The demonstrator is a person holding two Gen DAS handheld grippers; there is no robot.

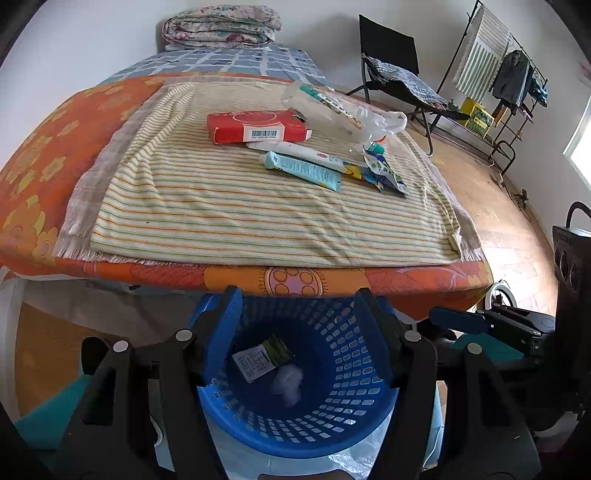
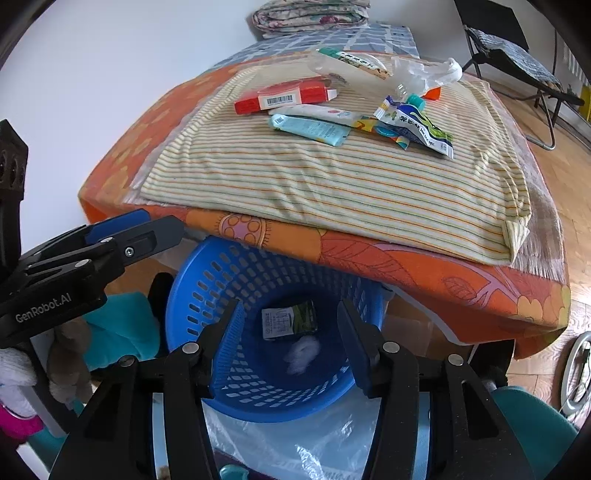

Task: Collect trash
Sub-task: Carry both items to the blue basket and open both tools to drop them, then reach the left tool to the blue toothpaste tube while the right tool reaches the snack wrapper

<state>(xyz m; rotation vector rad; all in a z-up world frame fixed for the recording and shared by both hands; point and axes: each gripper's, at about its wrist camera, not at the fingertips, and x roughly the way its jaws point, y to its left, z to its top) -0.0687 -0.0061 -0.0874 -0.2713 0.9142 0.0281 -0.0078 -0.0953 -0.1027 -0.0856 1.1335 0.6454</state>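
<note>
Trash lay upper centre on the striped cloth: a flat red cardboard box (image 1: 258,127), stiff and light, best gripped by edges. We held both grippers (image 1: 299,332) (image 2: 291,339) open, empty, over the blue plastic basket (image 1: 354,417).

White walls (image 1: 92,44), wooden floor (image 1: 491,206). Bed (image 1: 44,155) under orange cover, folded quilt (image 1: 221,26) at far end. Black folding chair (image 1: 391,70), clothes rack (image 1: 513,74) (garments hung). Daylight from window (image 1: 581,155).
</note>
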